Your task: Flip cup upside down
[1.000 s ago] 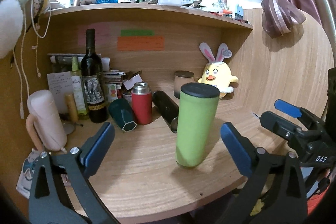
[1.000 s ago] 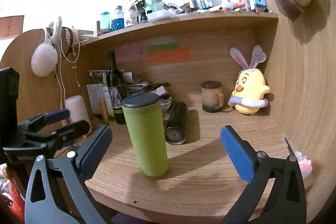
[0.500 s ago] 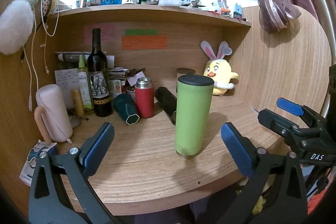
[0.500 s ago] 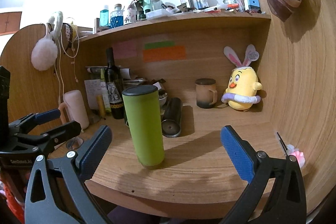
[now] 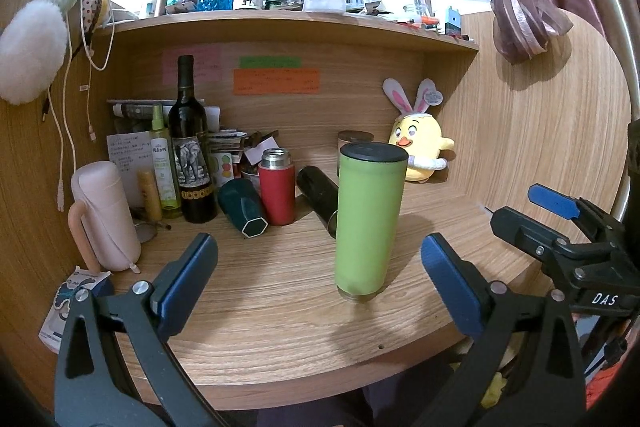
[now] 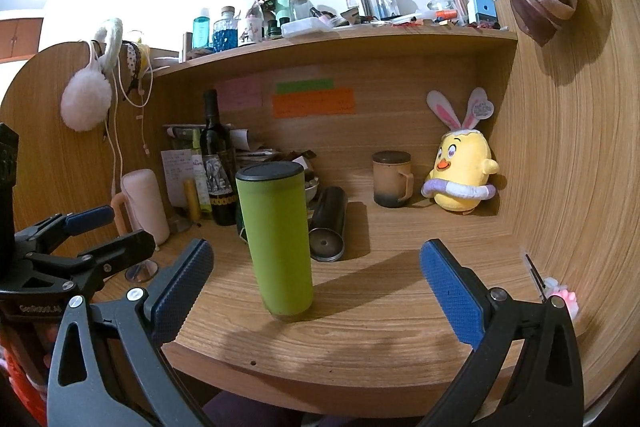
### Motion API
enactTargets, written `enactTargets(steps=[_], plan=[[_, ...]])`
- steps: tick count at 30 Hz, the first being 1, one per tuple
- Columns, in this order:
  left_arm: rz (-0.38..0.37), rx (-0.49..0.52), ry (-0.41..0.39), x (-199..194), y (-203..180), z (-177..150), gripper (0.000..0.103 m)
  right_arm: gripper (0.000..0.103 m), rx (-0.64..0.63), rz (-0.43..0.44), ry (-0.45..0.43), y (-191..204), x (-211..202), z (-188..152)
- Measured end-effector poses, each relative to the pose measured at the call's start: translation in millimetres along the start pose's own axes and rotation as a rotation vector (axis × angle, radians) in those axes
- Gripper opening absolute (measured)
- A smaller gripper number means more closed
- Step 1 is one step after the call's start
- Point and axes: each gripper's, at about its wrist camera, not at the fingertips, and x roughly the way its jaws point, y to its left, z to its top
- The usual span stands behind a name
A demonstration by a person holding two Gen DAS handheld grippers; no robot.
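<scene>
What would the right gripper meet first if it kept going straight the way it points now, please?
Probably the black cylinder lying on the desk; the green cup stands just left of the right gripper centreline, though depth is unclear.

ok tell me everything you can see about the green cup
The green cup is a tall, slim, matte lime-green cylinder, probably coated metal, with a black disc at its top end and a thin metallic ring where it meets the wooden desk. It stands on end, alone near the front edge. Nothing grips it: the left gripper and right gripper are both open and clear of it.
</scene>
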Motion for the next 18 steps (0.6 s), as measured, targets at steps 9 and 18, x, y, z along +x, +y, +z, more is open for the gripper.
enactTargets(steps=[9, 18], plan=[[0.002, 0.004, 0.001, 0.0, -1.5, -0.3, 0.103, 0.103, 0.0, 0.0, 0.0, 0.4, 0.3, -0.4], [0.001, 0.002, 0.003, 0.3, -3.2, -0.7, 0.103, 0.103, -0.001, -0.002, 0.0, 1.5, 0.5, -0.5]])
